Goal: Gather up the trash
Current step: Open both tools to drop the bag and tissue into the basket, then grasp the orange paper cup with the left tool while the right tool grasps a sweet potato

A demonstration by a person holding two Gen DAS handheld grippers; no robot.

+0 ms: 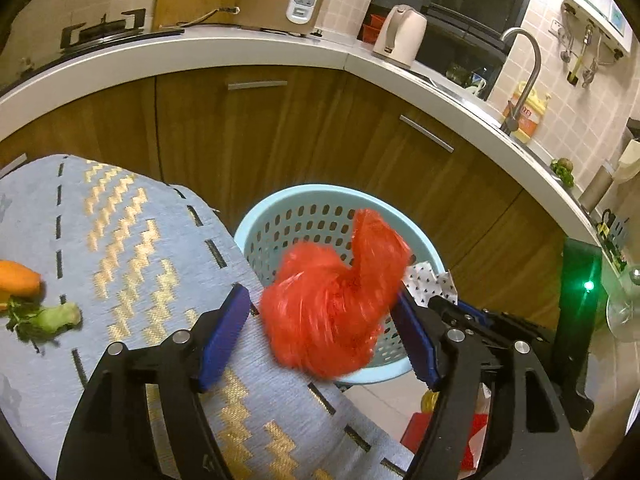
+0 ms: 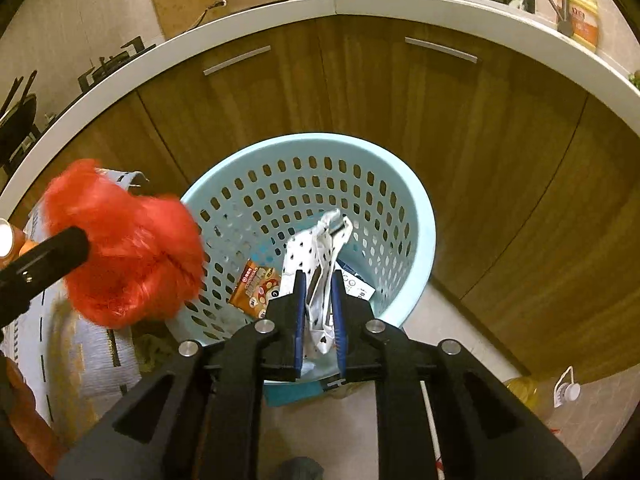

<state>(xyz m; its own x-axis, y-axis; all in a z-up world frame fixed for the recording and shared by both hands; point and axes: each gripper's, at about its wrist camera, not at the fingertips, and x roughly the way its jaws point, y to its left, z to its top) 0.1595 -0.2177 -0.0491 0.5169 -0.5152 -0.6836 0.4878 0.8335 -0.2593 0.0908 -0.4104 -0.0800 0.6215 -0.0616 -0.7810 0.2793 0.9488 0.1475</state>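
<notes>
Red plastic bag (image 1: 334, 300), blurred, sits between the released left gripper (image 1: 320, 334) pads at centre frame, over the blue basket (image 1: 280, 200) rim and table (image 1: 120, 220) edge; it may fall outside. Right gripper (image 2: 318, 312) clenches spotted paper (image 2: 316, 280) above the basket; a snag is possible.

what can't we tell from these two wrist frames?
- Red plastic bag: motion-blurred in both views; whether it touches the open left gripper's pads is unclear.
- Basket bottom: partly hidden by the right gripper and its white spotted wrapper in the right wrist view.
- Vegetable scraps on the cloth: cut off by the left wrist frame edge.
</notes>
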